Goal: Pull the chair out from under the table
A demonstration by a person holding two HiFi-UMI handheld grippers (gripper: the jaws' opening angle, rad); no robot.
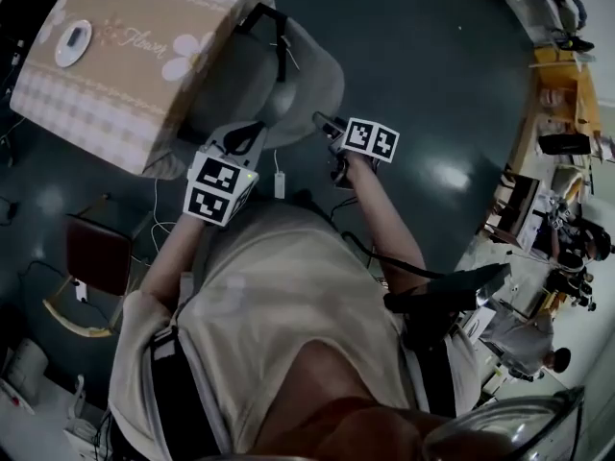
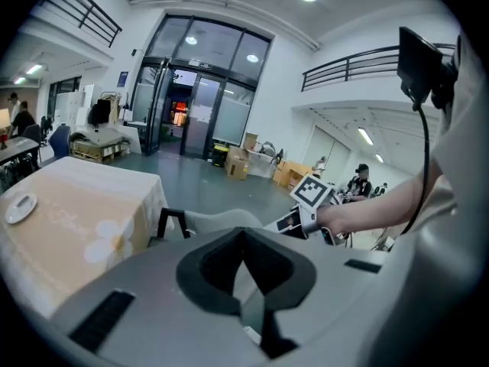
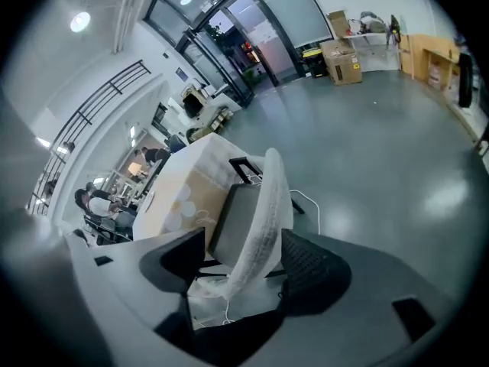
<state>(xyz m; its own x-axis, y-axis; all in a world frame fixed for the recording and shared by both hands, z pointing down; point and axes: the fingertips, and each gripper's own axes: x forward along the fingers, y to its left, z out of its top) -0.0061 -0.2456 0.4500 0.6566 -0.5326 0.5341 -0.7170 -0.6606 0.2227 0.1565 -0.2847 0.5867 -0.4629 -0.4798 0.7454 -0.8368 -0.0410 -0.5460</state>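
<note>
The grey chair [image 1: 306, 73], wrapped in clear plastic, stands at the corner of the table [image 1: 125, 60], which has a beige flowered cloth. My right gripper [image 1: 323, 122] is open at the chair's rear edge. In the right gripper view the plastic-wrapped backrest [image 3: 266, 212] rises between the spread fingers of that gripper [image 3: 244, 241], and the pads do not press on it. My left gripper [image 1: 239, 139] is shut on nothing just short of the chair's near side. In the left gripper view this gripper [image 2: 244, 239] has the chair top [image 2: 221, 222] and a black armrest [image 2: 171, 222] beyond it.
A small white dish [image 1: 73, 42] lies on the table. A dark red chair [image 1: 96, 255] stands to the lower left, and a white cable with a plug block [image 1: 279, 183] lies on the floor by my feet. People sit at desks [image 1: 567, 257] at the right.
</note>
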